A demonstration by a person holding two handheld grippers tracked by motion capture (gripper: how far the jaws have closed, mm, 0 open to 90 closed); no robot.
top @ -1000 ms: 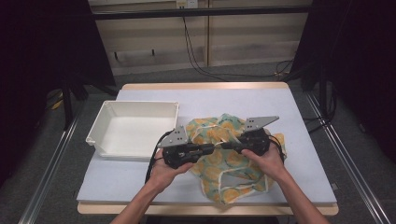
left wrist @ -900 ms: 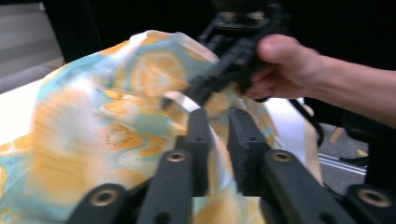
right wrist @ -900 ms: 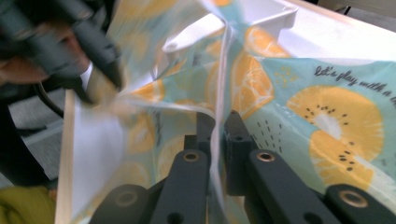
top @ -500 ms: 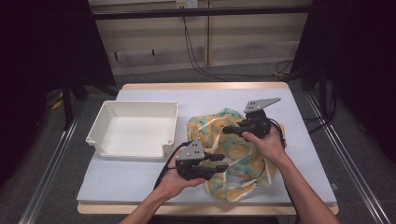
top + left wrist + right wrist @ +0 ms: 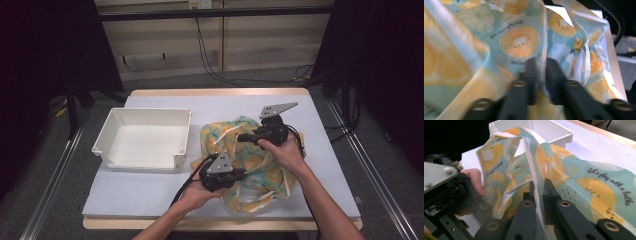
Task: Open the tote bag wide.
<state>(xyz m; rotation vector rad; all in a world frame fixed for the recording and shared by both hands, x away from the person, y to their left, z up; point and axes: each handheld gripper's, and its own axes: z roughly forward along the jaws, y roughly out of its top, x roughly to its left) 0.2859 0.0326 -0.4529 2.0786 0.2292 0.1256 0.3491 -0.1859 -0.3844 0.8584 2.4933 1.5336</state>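
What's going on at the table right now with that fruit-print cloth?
A person is handling a fruit-print cloth with a claw in each hand. The left claw has just closed and pinches a fold near the table's front edge; the right claw is shut on a strip of the cloth and holds it raised. A white bin sits empty on the table to the left.
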